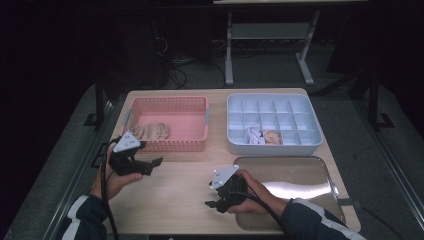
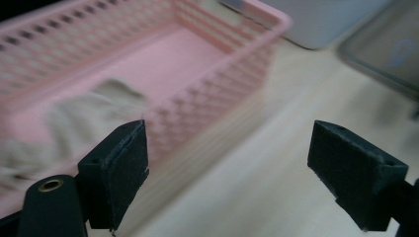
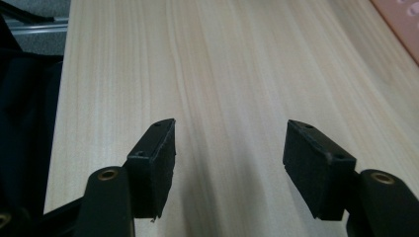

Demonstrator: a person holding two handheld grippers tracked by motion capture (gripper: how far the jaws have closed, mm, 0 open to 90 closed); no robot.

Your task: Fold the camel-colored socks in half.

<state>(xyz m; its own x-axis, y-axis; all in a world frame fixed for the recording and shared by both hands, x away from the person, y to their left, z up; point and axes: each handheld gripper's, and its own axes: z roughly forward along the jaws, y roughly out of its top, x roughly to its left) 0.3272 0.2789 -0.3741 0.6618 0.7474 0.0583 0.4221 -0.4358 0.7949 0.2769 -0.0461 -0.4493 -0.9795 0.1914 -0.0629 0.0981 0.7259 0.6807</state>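
With both the left gripper (image 1: 150,165) and right gripper (image 1: 214,204) open and empty, the left should dip over the pink basket (image 1: 170,145) wall and pinch the beige cloth (image 1: 150,131) mid-fold.

The right tongs (image 3: 230,168) stand with their two black jaws wide apart and nothing between them, over the pale wooden surface (image 3: 222,69), whose grain runs away from the camera. A sliver of the pink basket (image 3: 402,24) shows at the upper right corner.
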